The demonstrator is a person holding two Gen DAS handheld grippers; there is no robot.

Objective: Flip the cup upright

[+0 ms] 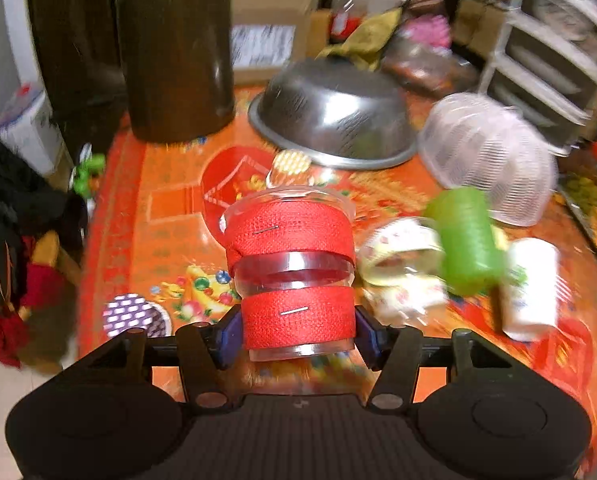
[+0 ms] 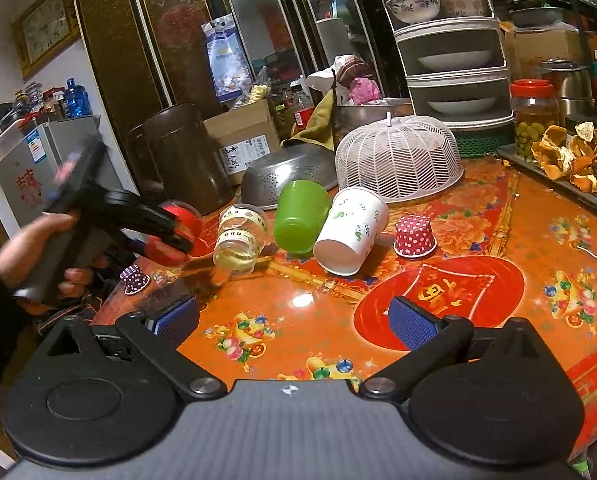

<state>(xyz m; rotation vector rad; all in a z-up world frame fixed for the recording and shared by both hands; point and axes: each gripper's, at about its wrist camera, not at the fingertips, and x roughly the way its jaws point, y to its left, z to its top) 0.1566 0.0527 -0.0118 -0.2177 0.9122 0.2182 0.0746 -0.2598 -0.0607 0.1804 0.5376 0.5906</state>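
My left gripper is shut on a clear plastic cup with red tape bands, gripping its lower band; the cup's wide rim points away from me, above the table. In the right wrist view the left gripper holds that red-banded cup at the table's left edge. My right gripper is open and empty over the orange tablecloth. On their sides lie a clear cup with yellow tape, a green cup and a white leaf-print cup.
A red dotted cupcake liner and a purple dotted one sit upside down on the table. An inverted steel colander, a white mesh food cover, a dark jug and a dish rack stand behind.
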